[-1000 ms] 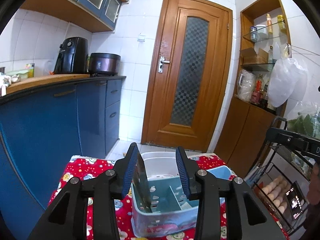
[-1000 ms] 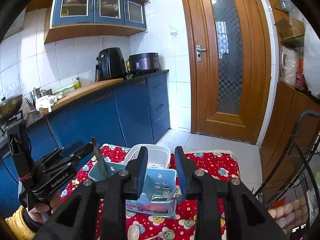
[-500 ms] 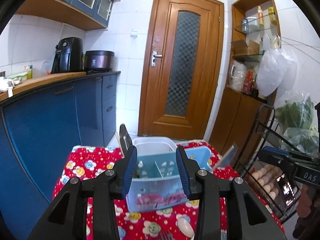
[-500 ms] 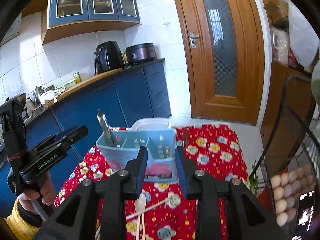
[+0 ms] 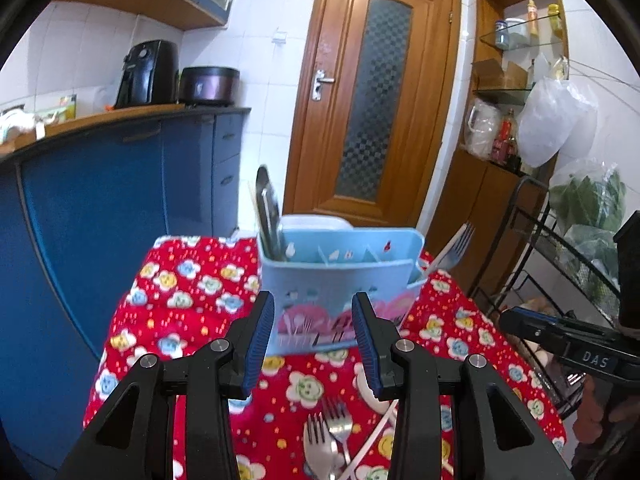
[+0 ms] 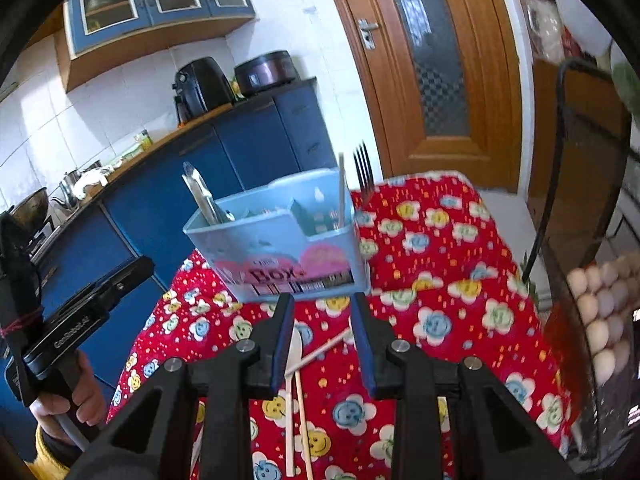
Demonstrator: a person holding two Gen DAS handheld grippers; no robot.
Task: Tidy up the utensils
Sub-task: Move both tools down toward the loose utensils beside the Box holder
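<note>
A wooden door (image 5: 372, 120) with a patterned glass panel stands at twelve o'clock in the left wrist view, its metal handle (image 5: 320, 84) on the left edge. At nine to ten o'clock run blue cabinets (image 5: 120, 200) under a wooden worktop, which carries a black air fryer (image 5: 148, 74) and, just beside it, a dark round cooker (image 5: 209, 85). Blue wall cupboards (image 6: 160, 0) with glass fronts hang at eleven o'clock in the right wrist view. At two o'clock, wooden shelving (image 5: 516, 40) holds bottles and jars, with a white plastic bag (image 5: 552, 120) hanging near it. At three to four o'clock a black wire rack (image 6: 580, 240) holds eggs (image 6: 600, 312)
</note>
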